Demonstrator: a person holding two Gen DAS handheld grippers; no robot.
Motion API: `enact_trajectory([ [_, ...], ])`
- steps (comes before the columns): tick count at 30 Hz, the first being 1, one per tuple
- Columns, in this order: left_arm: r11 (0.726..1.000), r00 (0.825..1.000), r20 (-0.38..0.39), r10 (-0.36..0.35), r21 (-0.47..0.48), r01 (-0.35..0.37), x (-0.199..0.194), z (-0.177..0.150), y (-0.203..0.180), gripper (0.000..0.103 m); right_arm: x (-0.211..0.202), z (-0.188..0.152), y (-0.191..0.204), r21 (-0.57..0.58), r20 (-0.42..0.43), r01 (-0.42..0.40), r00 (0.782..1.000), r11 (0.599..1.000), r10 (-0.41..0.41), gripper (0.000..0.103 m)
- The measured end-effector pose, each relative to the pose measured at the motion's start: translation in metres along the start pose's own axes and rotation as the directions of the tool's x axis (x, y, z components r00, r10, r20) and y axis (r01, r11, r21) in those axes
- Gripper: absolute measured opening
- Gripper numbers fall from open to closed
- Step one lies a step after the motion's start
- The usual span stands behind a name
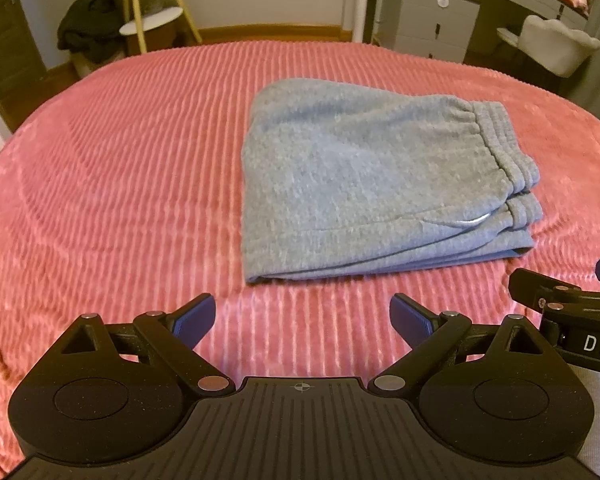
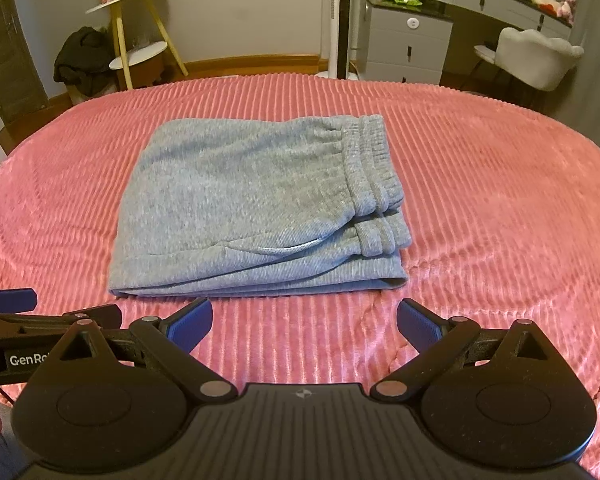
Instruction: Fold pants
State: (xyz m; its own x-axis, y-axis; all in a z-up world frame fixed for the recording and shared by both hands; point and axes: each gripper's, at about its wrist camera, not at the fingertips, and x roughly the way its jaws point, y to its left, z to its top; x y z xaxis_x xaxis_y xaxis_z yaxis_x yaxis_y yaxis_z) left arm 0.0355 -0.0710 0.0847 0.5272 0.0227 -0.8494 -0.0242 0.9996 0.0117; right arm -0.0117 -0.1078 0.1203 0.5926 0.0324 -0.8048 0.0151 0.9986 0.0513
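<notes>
Judging the pants (image 2: 256, 204) soft, limp and fairly thick: fleece that should sag from any grip and slide little on the ribbed bed (image 2: 500, 208). Best hold looks like the elastic waistband (image 2: 374, 168) or a corner of the stacked layers. Grey, already folded into a compact rectangle, waistband doubled at its right edge, lying mid-bed. Left claw (image 1: 302, 316) and right claw (image 2: 304, 322) both spread wide, empty, just short of the pants' near edge.
</notes>
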Motion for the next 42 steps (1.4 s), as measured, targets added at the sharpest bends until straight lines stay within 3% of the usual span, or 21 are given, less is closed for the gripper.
enact_trajectory([
  [42, 1.0, 1.0, 0.005, -0.014, -0.006, 0.014, -0.002, 0.0004, 0.0027, 0.098, -0.0011, -0.0003, -0.0028, 0.005, -0.001, -0.01, 1.0, 1.0, 0.01, 0.099],
])
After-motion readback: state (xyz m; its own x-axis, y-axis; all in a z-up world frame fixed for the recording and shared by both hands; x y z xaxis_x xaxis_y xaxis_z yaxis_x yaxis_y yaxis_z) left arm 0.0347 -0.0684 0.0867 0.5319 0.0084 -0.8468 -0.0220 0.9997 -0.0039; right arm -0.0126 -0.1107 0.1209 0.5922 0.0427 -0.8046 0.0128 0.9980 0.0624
